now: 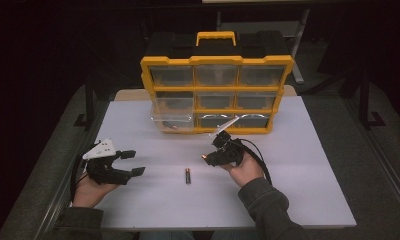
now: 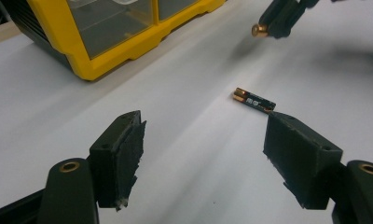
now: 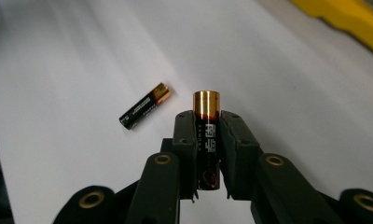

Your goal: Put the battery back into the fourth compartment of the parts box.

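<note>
Two batteries: one (image 3: 207,140) clamped lengthwise in my right fingers (image 3: 207,121), gold cap outward; one (image 1: 187,175) lying front-to-back on counter (image 1: 308,165). Left fingers (image 2: 203,158) released.

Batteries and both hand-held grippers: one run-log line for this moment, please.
right hand-held gripper: shut on battery | left hand-held gripper: open | second battery: lying on table | bottom-left drawer: pulled out

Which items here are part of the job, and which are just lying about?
In the job:
- held battery, clamped in the right gripper
- battery on the table
- yellow organizer, with one drawer pulled out
- left gripper, open, empty

Lying about:
- white tabletop
- grey floor
</note>
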`<state>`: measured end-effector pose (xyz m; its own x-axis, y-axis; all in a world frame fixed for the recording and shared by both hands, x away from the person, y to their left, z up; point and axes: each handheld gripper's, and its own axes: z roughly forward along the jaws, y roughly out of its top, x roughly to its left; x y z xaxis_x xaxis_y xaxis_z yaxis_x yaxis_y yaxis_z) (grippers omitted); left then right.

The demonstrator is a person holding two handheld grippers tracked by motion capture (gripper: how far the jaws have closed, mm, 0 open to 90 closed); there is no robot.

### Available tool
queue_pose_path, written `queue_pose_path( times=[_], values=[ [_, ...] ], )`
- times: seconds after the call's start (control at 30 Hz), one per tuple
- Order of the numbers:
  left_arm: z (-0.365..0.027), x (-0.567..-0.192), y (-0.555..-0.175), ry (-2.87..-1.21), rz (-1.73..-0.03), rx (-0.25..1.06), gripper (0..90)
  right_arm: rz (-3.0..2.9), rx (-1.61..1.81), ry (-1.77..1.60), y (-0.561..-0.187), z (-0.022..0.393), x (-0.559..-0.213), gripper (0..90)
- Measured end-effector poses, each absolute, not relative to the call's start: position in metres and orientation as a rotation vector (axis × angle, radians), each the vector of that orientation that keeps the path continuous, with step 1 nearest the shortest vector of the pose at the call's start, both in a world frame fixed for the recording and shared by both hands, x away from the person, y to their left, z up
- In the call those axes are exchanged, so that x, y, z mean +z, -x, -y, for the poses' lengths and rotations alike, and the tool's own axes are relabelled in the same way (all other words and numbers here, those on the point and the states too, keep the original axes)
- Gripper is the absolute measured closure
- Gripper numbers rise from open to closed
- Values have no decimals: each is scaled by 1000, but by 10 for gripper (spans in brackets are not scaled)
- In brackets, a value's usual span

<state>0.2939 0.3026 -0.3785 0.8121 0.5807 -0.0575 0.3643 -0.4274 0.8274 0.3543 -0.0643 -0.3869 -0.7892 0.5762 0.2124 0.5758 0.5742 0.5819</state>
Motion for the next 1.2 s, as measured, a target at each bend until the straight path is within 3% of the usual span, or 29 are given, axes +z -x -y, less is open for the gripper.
queue_pose_path(
  times=[0.63,1.2],
  values=[
    [-304,-377,-293,-2060,-697,298,282,-2751,1133,-970,-386,92,-324,760],
    [-306,-377,-293,-2049,-703,296,282,-2719,1161,-957,-407,88,-268,760]
  ],
)
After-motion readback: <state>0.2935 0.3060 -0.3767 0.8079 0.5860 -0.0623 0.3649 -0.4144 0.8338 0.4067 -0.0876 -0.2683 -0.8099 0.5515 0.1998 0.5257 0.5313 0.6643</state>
